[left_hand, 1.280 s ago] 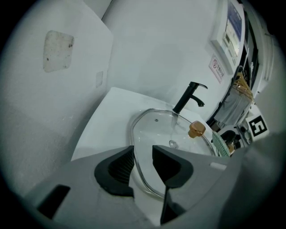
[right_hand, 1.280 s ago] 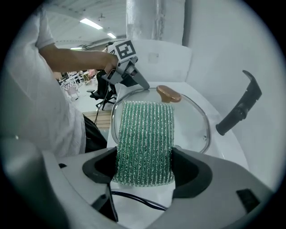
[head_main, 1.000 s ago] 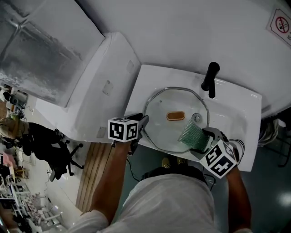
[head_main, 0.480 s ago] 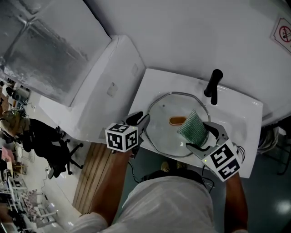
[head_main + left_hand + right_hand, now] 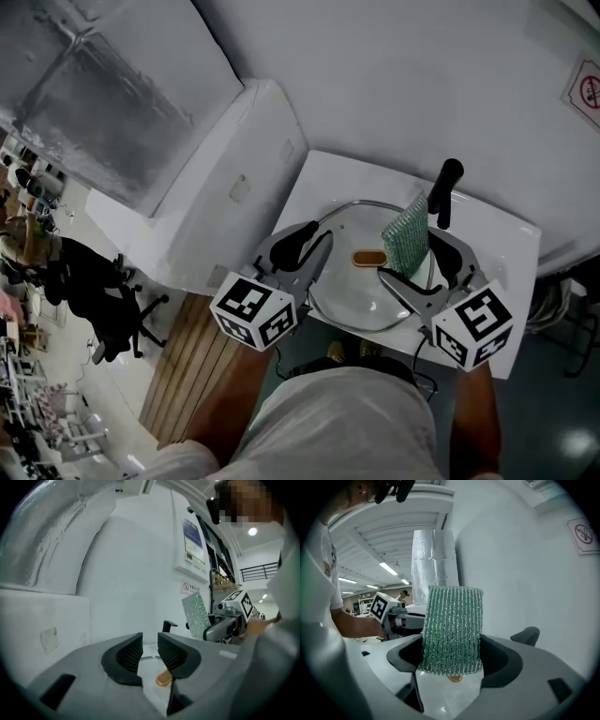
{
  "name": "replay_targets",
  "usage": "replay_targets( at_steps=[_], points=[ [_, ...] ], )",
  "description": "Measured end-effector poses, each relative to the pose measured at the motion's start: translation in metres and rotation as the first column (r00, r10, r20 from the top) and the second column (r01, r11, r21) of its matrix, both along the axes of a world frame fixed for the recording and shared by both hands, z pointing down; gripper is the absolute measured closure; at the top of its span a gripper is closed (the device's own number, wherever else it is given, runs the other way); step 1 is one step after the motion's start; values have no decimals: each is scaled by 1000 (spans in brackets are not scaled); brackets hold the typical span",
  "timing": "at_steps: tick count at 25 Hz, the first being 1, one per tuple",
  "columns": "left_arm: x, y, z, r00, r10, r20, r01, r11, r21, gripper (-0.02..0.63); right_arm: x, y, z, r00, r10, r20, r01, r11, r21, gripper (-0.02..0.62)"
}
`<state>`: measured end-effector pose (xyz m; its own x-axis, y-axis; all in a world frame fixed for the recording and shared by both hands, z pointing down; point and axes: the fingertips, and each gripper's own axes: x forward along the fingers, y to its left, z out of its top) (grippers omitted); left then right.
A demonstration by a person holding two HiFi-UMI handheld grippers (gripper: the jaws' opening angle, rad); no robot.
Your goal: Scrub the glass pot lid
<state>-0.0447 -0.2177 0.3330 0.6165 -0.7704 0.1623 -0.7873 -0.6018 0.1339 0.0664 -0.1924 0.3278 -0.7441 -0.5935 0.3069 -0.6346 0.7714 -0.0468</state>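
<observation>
Technique: as judged, pin the rim of the round glass pot lid (image 5: 361, 295) first so it cannot skate. Then lower the green mesh scrubbing pad (image 5: 452, 625) broad face down and circle its amber knob (image 5: 368, 258).
Forearms (image 5: 230, 394): both reach forward from the torso, tools pointing almost level toward the wall.
Left gripper (image 5: 150, 651): ribbed pads a narrow gap apart, jaws just been closing, nothing between them; poised over the lid's left rim.
Right gripper (image 5: 419, 264): clamped on the pad, held upright above the lid.
Lid: lies in the white sink basin (image 5: 328, 173), before the black faucet (image 5: 448, 187).
</observation>
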Motion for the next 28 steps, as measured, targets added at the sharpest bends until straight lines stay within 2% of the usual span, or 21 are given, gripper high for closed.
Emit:
replay_targets(
  at_steps=[4, 9, 15, 22, 28],
  points=[
    [9, 6, -30, 999, 11, -33, -8, 996, 85, 512, 3, -5, -17, 997, 21, 76, -23, 999, 25, 247],
    [18, 13, -57, 997, 18, -72, -6, 988, 153, 537, 3, -7, -43, 980, 24, 200, -41, 996, 82, 247],
    [30, 24, -81, 996, 47, -77, -27, 970, 242, 565, 1, -2, -69, 950, 2, 313, -55, 985, 163, 247],
    [36, 34, -98, 996, 57, -66, -34, 952, 305, 584, -5, 4, -81, 939, -27, 344, -51, 975, 218, 247],
    [37, 36, -100, 996, 61, -69, -36, 948, 316, 589, -5, 6, -85, 942, -25, 334, -63, 966, 250, 247]
  ],
)
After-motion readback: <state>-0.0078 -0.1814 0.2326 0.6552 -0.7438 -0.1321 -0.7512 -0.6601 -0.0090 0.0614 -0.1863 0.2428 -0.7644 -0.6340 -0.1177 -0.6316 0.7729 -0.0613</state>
